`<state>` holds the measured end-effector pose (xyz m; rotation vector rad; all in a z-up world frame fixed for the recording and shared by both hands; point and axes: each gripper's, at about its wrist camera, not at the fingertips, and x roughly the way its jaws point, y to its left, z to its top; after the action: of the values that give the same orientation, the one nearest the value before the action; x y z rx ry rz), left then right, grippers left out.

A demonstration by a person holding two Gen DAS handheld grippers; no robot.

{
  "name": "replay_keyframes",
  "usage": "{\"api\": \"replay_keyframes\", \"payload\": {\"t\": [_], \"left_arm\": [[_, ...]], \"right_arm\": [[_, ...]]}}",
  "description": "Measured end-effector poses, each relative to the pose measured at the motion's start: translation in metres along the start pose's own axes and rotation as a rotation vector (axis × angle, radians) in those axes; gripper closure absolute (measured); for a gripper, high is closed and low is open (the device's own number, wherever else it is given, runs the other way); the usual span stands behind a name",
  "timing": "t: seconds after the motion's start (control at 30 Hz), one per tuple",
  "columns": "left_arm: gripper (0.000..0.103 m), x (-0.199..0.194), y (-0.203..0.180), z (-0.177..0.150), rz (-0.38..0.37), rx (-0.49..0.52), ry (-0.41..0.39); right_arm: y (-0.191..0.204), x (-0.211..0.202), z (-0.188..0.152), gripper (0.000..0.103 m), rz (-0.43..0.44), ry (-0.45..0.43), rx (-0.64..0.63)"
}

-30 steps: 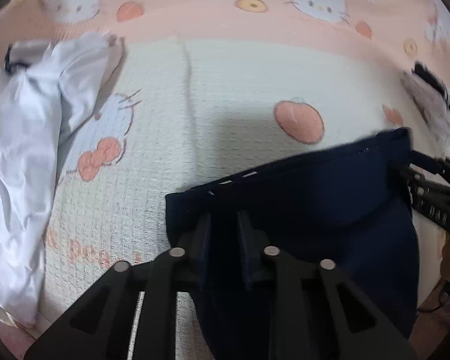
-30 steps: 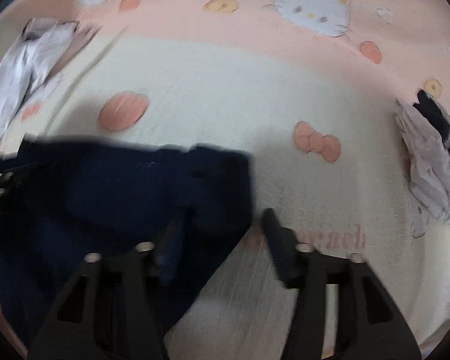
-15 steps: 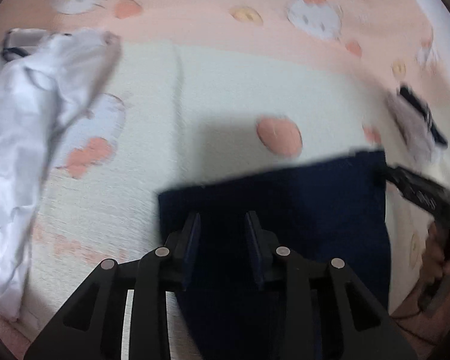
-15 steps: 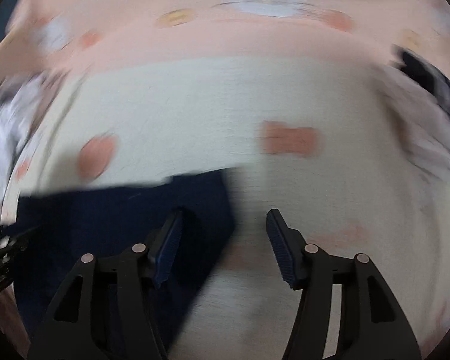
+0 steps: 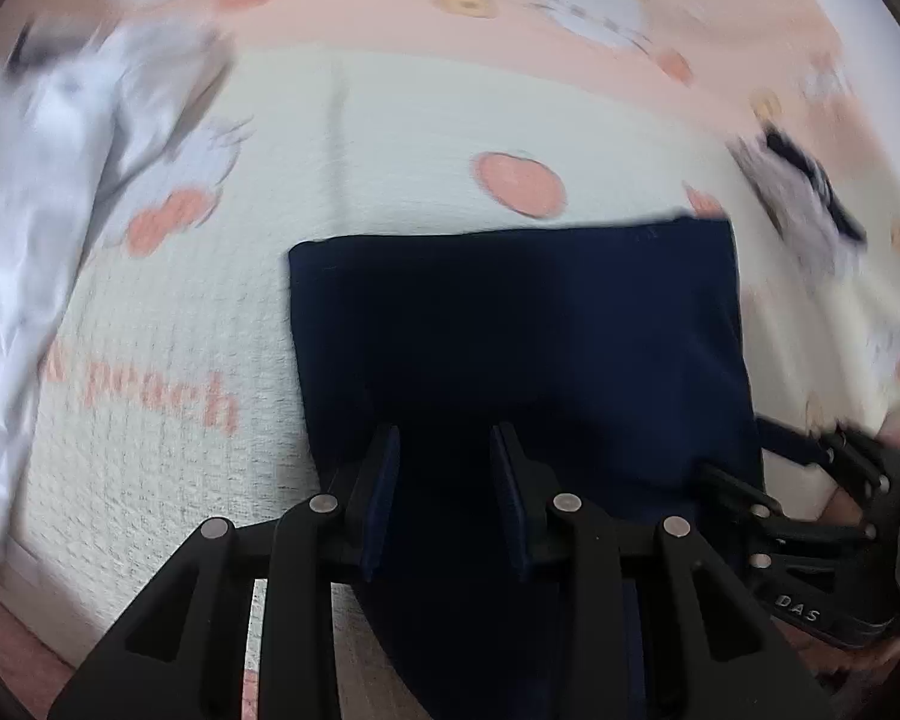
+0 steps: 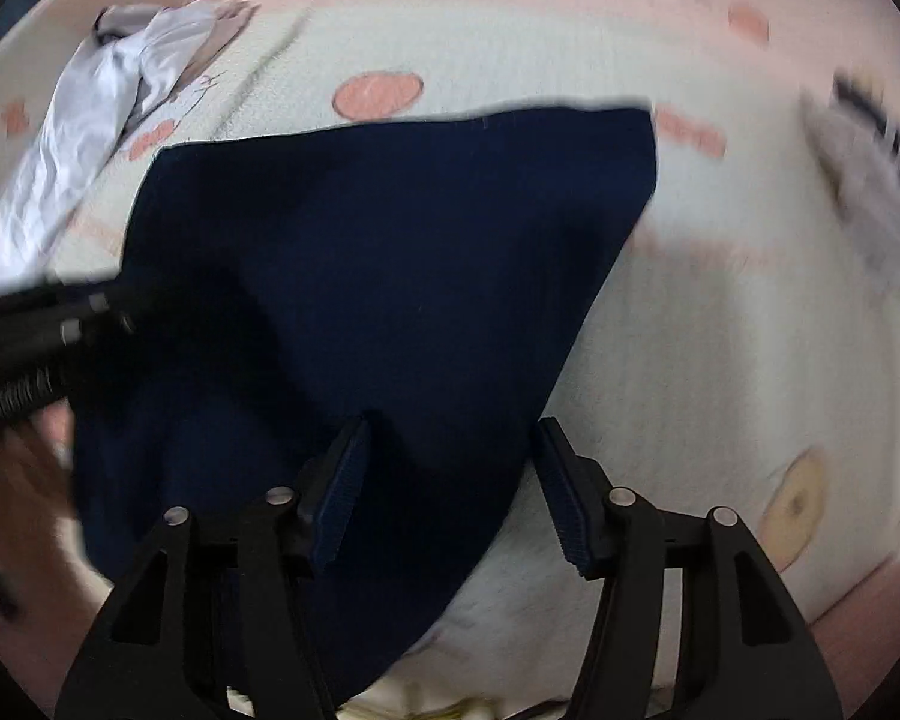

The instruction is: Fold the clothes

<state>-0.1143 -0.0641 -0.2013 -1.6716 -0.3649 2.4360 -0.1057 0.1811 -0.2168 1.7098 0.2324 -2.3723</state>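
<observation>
A navy garment (image 5: 522, 348) lies folded flat on the cream and pink blanket (image 5: 390, 138), its far edge straight. My left gripper (image 5: 444, 480) hovers over its near left part, jaws apart, with the cloth lying flat beneath them and not pinched. My right gripper (image 6: 450, 480) stands open over the navy garment's (image 6: 390, 270) right edge, which runs down between the fingers without being pressed. Each gripper shows in the other's view: the right gripper (image 5: 810, 510) at the garment's right side, the left gripper (image 6: 36, 324) at its left.
A crumpled white garment (image 5: 42, 210) lies at the far left, also the white garment (image 6: 90, 120) in the right wrist view. A grey garment with dark stripes (image 5: 810, 198) lies at the right, blurred. A hand (image 6: 12, 480) shows at the lower left.
The left jaws have widened and let go of the navy cloth. Both grippers have drawn back toward the near side, and the garment now lies spread flat with its far edge straight.
</observation>
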Motion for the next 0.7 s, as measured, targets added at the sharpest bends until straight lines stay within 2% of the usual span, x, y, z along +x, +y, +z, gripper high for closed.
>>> {"api": "replay_keyframes", "payload": {"t": [0.07,0.13,0.2,0.23,0.33,0.4,0.47,0.57,0.7], "left_arm": [[0.069,-0.012,0.013,-0.001,-0.045,-0.058,-0.007],[0.069,-0.026,0.005,-0.004,-0.038,0.009,-0.031],[0.069,-0.027,-0.009,-0.013,-0.02,0.08,-0.009],[0.069,-0.026,-0.015,-0.02,-0.007,0.109,0.012],[0.069,-0.022,-0.018,-0.038,0.076,0.158,0.091],[0.069,-0.021,-0.011,-0.04,0.072,0.175,0.091],[0.069,-0.031,-0.001,-0.037,0.049,0.13,0.068],[0.069,-0.05,0.014,-0.037,0.029,0.048,0.028],[0.069,-0.066,0.03,-0.054,-0.078,-0.087,0.08]], "right_arm": [[-0.005,-0.01,0.001,0.046,-0.005,-0.02,0.023],[-0.003,-0.019,-0.005,0.045,0.023,-0.049,0.02],[0.0,-0.027,-0.011,0.045,0.051,-0.076,0.013],[0.005,-0.024,-0.015,0.045,0.056,-0.062,0.001],[0.016,-0.009,-0.021,0.045,0.001,0.002,-0.049],[0.015,-0.007,-0.022,0.045,-0.021,0.015,-0.05],[0.005,-0.011,-0.023,0.045,-0.027,0.023,-0.013],[-0.01,-0.021,-0.029,0.045,0.016,0.012,0.05],[-0.012,-0.03,-0.04,0.044,0.058,0.029,0.063]]}}
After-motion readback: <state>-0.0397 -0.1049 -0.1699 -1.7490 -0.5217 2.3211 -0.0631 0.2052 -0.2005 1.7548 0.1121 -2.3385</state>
